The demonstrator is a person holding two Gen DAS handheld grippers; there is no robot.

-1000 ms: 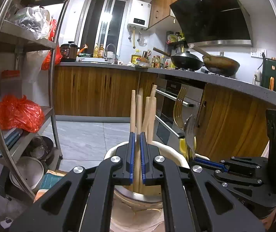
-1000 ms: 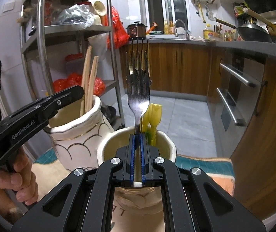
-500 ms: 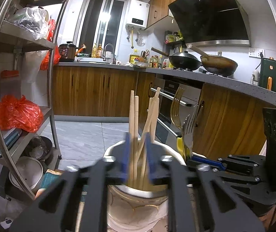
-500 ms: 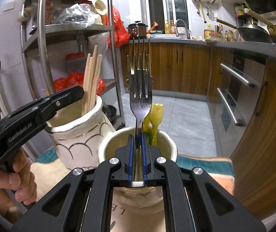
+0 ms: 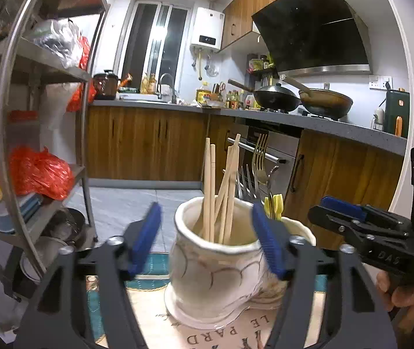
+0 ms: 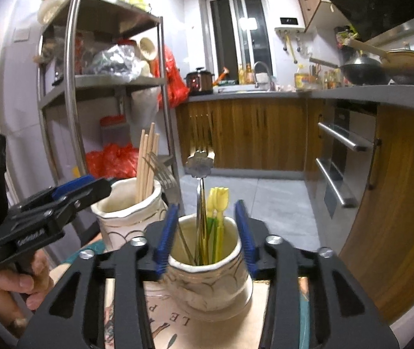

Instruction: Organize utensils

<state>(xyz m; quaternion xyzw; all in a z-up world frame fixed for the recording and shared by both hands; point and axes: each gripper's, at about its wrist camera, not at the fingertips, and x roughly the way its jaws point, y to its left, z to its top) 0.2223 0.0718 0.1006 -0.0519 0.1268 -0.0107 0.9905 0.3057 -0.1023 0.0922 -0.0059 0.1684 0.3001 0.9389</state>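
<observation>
Jaws opening, both grippers [image 5: 207, 232] [image 6: 205, 229] point roughly level, apparently empty.

**Two wrist views, side by side, facing the same kitchen**

The left wrist camera sits just behind the left gripper [image 5: 207, 232] and looks slightly downward along its fingers, very close to the chopstick jar [image 5: 215, 264] at centre. The right gripper [image 5: 349, 218] enters at 3 o'clock, so this view stands to the other's left.

The right wrist camera sits just behind the right gripper [image 6: 207, 232], equally close to the fork jar [image 6: 207, 273]. The left gripper [image 6: 61, 203] enters at 9 o'clock, with the chopstick jar [image 6: 125, 215] at 10 o'clock.

Both views share the two jars, the metal rack [image 5: 44, 67] [image 6: 73, 87], the window [image 5: 157, 40] [image 6: 236, 35] near 12 o'clock, and the woks [image 5: 302, 99] [image 6: 387, 67] on the counter [image 5: 337, 128] [image 6: 352, 93] at 2 o'clock.
</observation>
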